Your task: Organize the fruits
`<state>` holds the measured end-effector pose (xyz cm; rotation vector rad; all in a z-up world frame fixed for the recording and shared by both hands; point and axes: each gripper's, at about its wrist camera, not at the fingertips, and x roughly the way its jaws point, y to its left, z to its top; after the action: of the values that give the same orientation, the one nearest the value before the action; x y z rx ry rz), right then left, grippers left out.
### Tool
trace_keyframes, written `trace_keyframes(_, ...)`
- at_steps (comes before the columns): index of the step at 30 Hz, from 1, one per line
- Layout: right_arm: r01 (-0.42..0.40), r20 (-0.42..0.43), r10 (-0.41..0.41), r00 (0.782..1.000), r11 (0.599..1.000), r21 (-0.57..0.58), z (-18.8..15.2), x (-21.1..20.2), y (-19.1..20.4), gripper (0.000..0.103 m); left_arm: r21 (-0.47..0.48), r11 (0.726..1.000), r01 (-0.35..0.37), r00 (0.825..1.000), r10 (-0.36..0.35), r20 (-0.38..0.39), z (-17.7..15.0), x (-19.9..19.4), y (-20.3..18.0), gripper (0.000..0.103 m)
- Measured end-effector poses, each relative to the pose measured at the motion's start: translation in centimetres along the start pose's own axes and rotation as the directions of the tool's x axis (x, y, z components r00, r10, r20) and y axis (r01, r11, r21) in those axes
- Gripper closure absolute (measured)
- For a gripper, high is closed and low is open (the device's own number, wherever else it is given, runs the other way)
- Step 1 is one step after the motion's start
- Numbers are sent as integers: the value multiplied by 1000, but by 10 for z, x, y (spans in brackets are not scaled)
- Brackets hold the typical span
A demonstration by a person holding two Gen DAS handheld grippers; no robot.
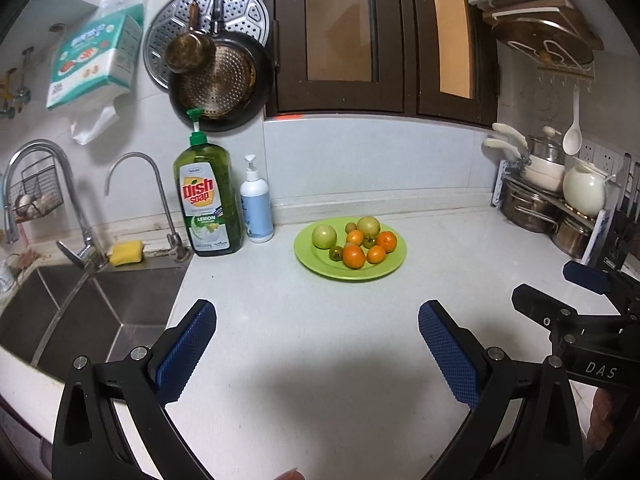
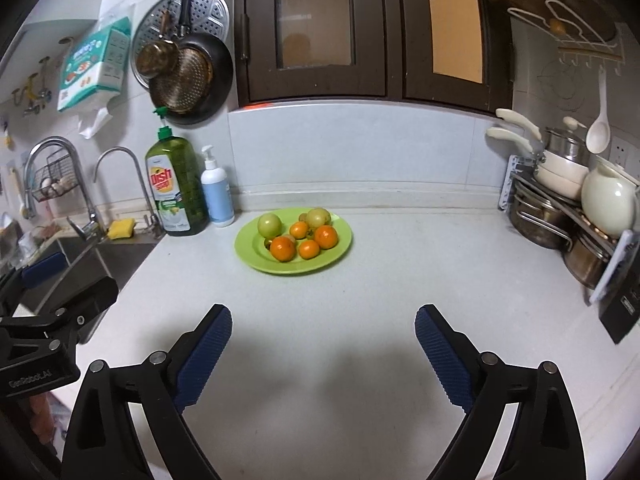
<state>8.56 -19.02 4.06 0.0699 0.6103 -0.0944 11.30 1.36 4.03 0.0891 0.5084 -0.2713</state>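
Over the near edge of the pale worktop [image 1: 320, 340], the left hand-held gripper [image 1: 318, 354] hangs with its blue ribbed pads spread wide and nothing between them; the right hand-held gripper [image 2: 323, 354] beside it stands the same way, wide and empty. Each is seen from the other's camera at the frame edge, so the two hover side by side, both aimed toward the back wall. That level, parted pose suits either readiness to reach or a pull-back after a release; the scene fits both.

Well ahead of them sits a green plate [image 1: 386, 270] carrying all the fruits [image 1: 354, 242] in view: several orange ones toward the front, larger pale green ones behind, and a couple of small dark ones among them. They lie gathered touching one another on the plate, and no fruit shows loose on the worktop.

Left of the plate, by the sink [image 1: 80, 312], stands a green bottle [image 1: 208, 204] labelled "Dish soap" and "LEMON", with a white pump bottle [image 1: 256, 204] just beside it. The right gripper's body reads "DAS"; the left's lettering is too blurred to be sure of.
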Motion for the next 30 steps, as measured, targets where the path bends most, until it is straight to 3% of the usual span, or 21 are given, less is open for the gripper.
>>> trace_keyframes(11, -4, 5, 4, 1000, 1000, -8, -30, -44, 1, 9, 15, 1000, -16, 1000, 15, 27, -25, -48, -10, 0)
trace_keyframes(30, -3, 15, 4, 1000, 1000, -12, -46, -64, -2, 9, 21, 999, -24, 999, 24, 30, -37, -67, -15, 0)
